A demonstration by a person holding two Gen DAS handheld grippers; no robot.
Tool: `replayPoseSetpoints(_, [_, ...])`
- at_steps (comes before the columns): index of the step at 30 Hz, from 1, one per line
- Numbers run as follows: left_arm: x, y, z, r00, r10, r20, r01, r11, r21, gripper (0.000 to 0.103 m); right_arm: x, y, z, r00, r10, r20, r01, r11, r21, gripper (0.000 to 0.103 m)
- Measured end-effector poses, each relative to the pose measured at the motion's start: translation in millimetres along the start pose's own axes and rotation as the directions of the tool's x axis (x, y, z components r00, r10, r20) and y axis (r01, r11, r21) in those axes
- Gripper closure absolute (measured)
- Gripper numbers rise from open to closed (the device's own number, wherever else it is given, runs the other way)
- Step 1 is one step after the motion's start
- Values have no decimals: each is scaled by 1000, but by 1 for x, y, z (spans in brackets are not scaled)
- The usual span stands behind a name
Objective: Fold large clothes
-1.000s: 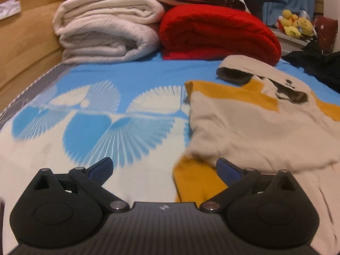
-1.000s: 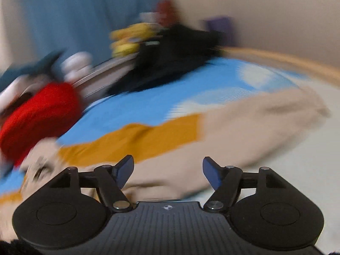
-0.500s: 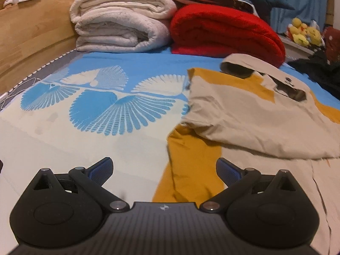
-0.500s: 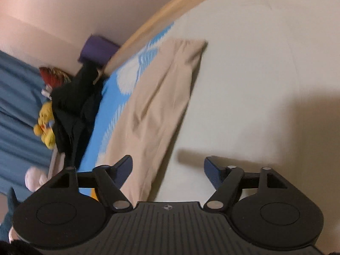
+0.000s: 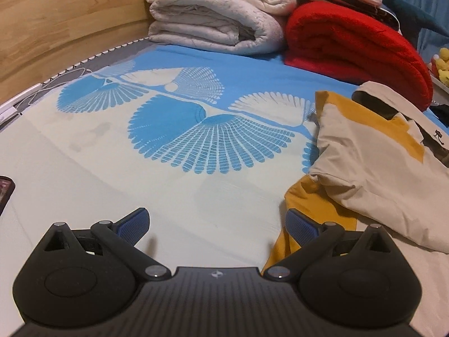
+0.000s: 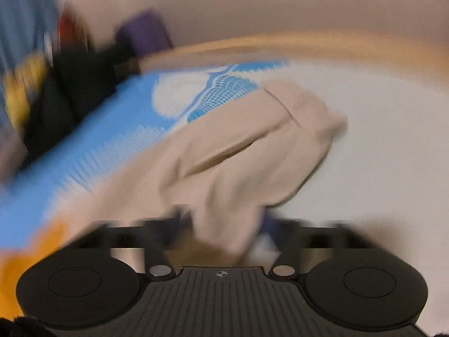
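Beige-and-mustard jacket, rumpled, partly folded

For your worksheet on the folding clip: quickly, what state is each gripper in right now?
Left gripper: open, empty, above the bedsheet.
Right gripper: closed on the beige sleeve of the garment.

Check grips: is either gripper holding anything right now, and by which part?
Right gripper is shut on a bunched fold of the jacket's beige sleeve; blur hides the exact spot. Left gripper is open, holding nothing, beside the jacket's orange edge.
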State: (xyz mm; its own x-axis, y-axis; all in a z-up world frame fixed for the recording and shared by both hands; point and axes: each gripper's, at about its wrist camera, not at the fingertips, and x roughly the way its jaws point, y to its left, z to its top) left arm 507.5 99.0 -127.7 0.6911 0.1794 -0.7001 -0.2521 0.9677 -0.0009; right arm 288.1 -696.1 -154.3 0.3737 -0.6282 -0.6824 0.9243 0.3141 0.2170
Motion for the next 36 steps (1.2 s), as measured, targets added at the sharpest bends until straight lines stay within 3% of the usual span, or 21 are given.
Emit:
replayPoseSetpoints(1, [-1,1,1,1000,-5,-1,5,1000,-6,0,-2,12,7,1000,-3,-2,3,1000,-7,99])
replayPoseSetpoints(3, [-7,1,5,1000,-17,4,17,1000,-16,0,-27,34,22,996,9,91,-13,999,45,100])
replayPoseSetpoints(5, [-13,1,9,1000,-26,12,27,999,-21,0,-65,72,35,974,61,217,-56,998,-29,100])
replayPoseSetpoints(7, [-20,1,13,999,-36,24,37,999,-19,0,-118,124,34,923,174,344,-116,976,-184,100])
replayPoseSetpoints(9, [-27,3,17,998,-45,44,46,999,-24,0,-175,175,14,841,340,421,-185,912,-367,100])
replayPoseSetpoints(11, [-33,5,21,997,-50,60,52,998,-33,0,-234,226,-29,723,541,428,-248,783,-571,100])
replayPoseSetpoints(14, [-40,12,27,995,-55,78,59,997,-48,0,-299,283,-120,569,778,266,-343,519,-783,99])
replayPoseSetpoints(15, [-42,15,29,995,-54,84,59,997,-56,0,-314,297,-159,530,831,171,-364,405,-839,95])
replayPoseSetpoints(16, [-44,18,31,994,-55,89,61,996,-65,0,-323,307,-193,503,861,77,-369,294,-881,94])
replayPoseSetpoints(17, [-47,21,34,994,-59,90,66,995,-74,0,-328,312,-233,478,878,-31,-372,170,-912,87])
replayPoseSetpoints(18, [-49,25,36,994,-65,90,73,994,-87,0,-328,314,-270,473,870,-139,-376,57,-925,69])
replayPoseSetpoints(19, [-52,29,39,993,-78,94,88,991,-105,0,-325,314,-307,496,830,-256,-365,-69,-928,59])
replayPoseSetpoints(20, [-54,33,41,991,-91,100,102,988,-115,0,-319,310,-335,521,783,-339,-357,-161,-920,50])
replayPoseSetpoints(21, [-57,34,42,990,-98,105,110,987,-116,0,-312,302,-356,543,739,-398,-352,-230,-907,49])
replayPoseSetpoints(22, [-59,34,44,988,-100,114,112,988,-108,0,-302,294,-368,570,703,-425,-345,-265,-900,49])
replayPoseSetpoints(23, [-60,33,44,988,-97,122,109,989,-98,0,-294,287,-368,593,691,-414,-345,-247,-906,49])
replayPoseSetpoints(24, [-61,30,44,988,-90,128,102,991,-83,0,-287,281,-356,612,681,-403,-376,-198,-905,46])
replayPoseSetpoints(27, [-61,21,42,986,-104,131,110,993,-40,0,-276,267,-293,627,691,-360,-528,37,-849,38])
replayPoseSetpoints(29, [-63,13,39,983,-120,136,122,992,-10,0,-272,256,-255,642,712,-283,-554,176,-813,37])
replayPoseSetpoints(32, [-63,-3,39,979,-133,156,133,991,12,0,-244,251,-201,711,689,-143,-503,357,-787,38])
replayPoseSetpoints(36, [-43,-43,62,967,-214,142,204,976,76,0,-191,256,-169,783,610,-123,-481,467,-742,41])
